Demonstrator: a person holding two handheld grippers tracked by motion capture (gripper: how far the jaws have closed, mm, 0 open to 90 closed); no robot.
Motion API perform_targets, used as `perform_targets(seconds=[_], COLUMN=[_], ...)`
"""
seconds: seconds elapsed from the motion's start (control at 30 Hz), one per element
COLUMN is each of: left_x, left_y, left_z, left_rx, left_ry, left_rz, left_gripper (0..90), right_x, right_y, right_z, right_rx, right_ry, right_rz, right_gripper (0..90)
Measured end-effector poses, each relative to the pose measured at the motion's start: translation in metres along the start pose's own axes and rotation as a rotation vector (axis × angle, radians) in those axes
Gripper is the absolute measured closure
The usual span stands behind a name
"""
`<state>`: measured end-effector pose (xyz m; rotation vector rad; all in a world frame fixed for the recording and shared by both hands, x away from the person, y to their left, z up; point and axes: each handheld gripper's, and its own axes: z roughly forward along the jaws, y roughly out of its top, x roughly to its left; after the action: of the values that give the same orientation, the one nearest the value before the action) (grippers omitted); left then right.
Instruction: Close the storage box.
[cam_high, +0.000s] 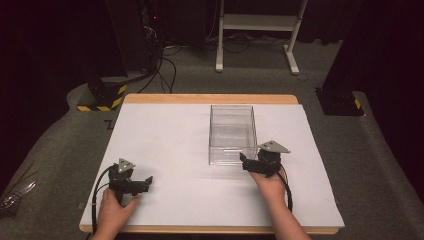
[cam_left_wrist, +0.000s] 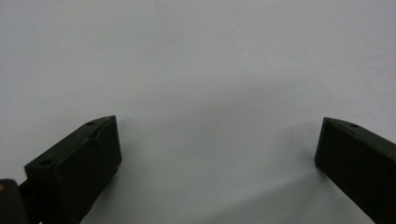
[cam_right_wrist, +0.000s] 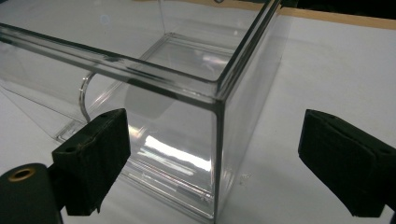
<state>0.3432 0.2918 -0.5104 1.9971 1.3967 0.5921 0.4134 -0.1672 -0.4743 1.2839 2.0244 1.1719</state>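
A clear plastic box (cam_high: 232, 132) stands open-topped and empty on the white table sheet (cam_high: 175, 145), right of centre. My right gripper (cam_high: 244, 161) is at the box's near right corner with its jaws wide apart. In the right gripper view that corner (cam_right_wrist: 217, 140) rises between the two black pads, one pad (cam_right_wrist: 95, 154) in front of the near wall, the other (cam_right_wrist: 345, 161) off to the box's outer side. My left gripper (cam_high: 148, 181) rests low over bare sheet at the near left, open, with nothing between its pads (cam_left_wrist: 79, 163).
The table's wooden edge (cam_high: 210, 98) runs along the far side. Beyond it on the grey floor are a white desk frame (cam_high: 257, 30), cables and a black-and-yellow striped base (cam_high: 102, 97). Bare sheet surrounds the box.
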Motion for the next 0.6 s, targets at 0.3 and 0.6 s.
perform_targets(seconds=[0.3, 0.6], left_x=[-0.0001, -0.0001], left_y=[0.0, 0.0], left_z=[-0.0001, -0.0001], left_rx=[0.001, 0.001], left_ry=[-0.001, -0.001], left_rz=[-0.001, -0.001], left_gripper=[0.6, 0.6], right_x=[-0.0032, -0.0067], right_y=[0.0015, 0.0015], right_z=[0.0047, 0.006], right_rx=[0.001, 0.009], right_ry=[-0.02, -0.021], right_rz=[0.014, 0.024], right_gripper=[9.4, 10.0])
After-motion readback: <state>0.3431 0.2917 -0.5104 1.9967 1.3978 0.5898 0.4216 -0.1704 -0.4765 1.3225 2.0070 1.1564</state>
